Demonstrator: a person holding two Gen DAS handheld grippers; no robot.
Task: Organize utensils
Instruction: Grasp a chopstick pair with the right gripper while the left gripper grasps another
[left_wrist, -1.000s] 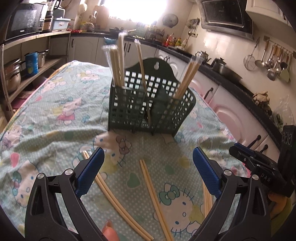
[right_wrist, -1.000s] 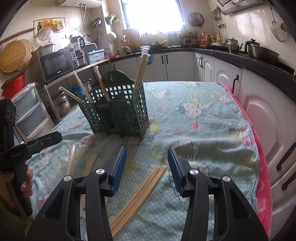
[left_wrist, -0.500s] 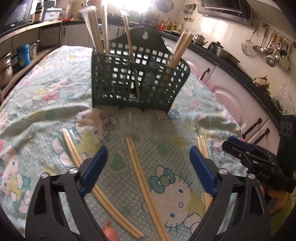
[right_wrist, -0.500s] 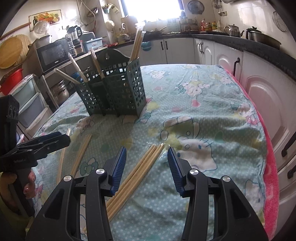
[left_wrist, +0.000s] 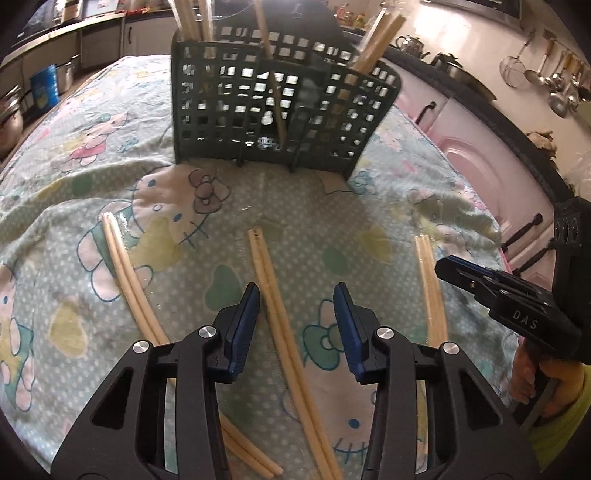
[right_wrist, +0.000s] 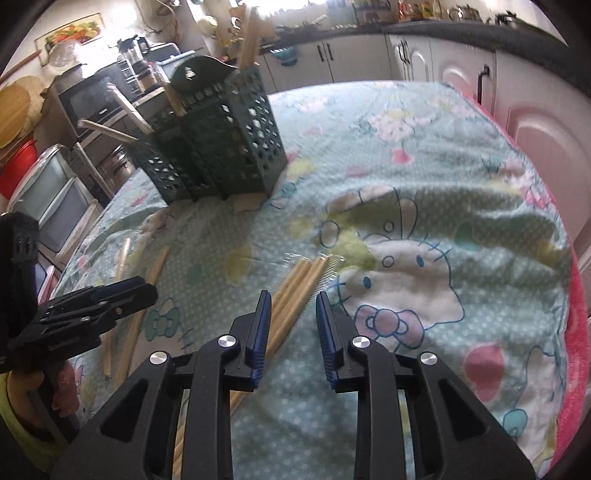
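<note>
- From my left claw (left_wrist: 295, 325) I look down on a middle pair of chopsticks (left_wrist: 280, 317) lying on the patterned cloth (left_wrist: 110, 122) of the table; the pair runs between my blue pads, which have just been closing to a narrow gap but do not yet press on the sticks.
- This view alone shows a second pair of chopsticks (left_wrist: 125, 280) off to the left on the cloth, and a third lot (left_wrist: 430, 288) to the right, partly under my right claw (left_wrist: 480, 280).
- The green basket (left_wrist: 273, 107) stands upright further back on the table, well apart from the loose sticks, with chopsticks already standing in its compartments.
- From my right claw (right_wrist: 291, 325) I see what the left view hides: the third lot is a bundle of several sticks (right_wrist: 295, 291), its upper part lying between my pads. These jaws have also just been closing and are narrow; whether the pads touch the bundle I cannot tell.
- The right view shows the basket (right_wrist: 229, 144) from its side and my left claw (right_wrist: 96, 302) low at the left edge, with a hand (right_wrist: 62, 384) behind it.
</note>
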